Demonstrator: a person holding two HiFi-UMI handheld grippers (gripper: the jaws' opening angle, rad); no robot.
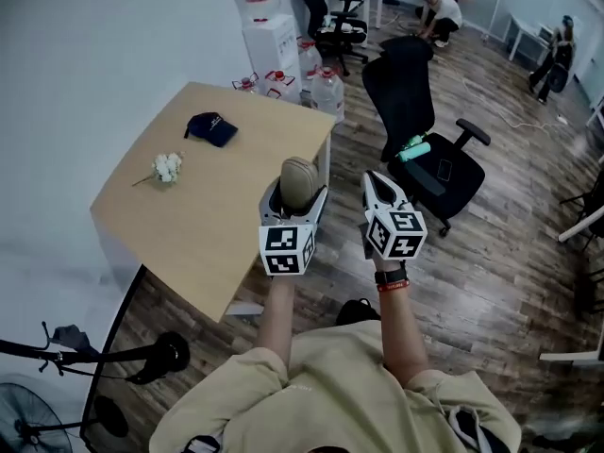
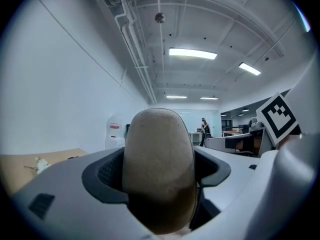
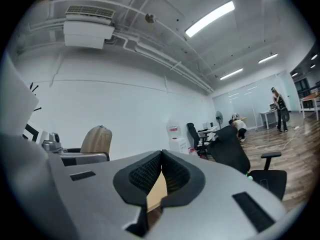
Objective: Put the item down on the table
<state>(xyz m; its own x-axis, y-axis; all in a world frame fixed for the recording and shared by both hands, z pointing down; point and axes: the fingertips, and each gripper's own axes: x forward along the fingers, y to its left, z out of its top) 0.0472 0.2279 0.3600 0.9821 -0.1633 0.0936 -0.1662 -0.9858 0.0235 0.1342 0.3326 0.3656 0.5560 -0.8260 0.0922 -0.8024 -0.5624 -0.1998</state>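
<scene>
Tan item (image 1: 300,179) juts lengthwise from left tool (image 1: 294,202).

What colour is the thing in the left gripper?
Tan, like sand. The rounded item shows best in the left gripper view.

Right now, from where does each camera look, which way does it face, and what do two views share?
Head view: on the head, facing steeply down at the table; shows forearms, left gripper, right gripper.
Left gripper view: on the left gripper, facing along its jaws, tilted toward the ceiling; tan item between the jaws.
Right gripper view: on the right gripper, facing along shut jaws toward the chair; left gripper at left.
Shared: both gripper views show the dispenser.
</scene>
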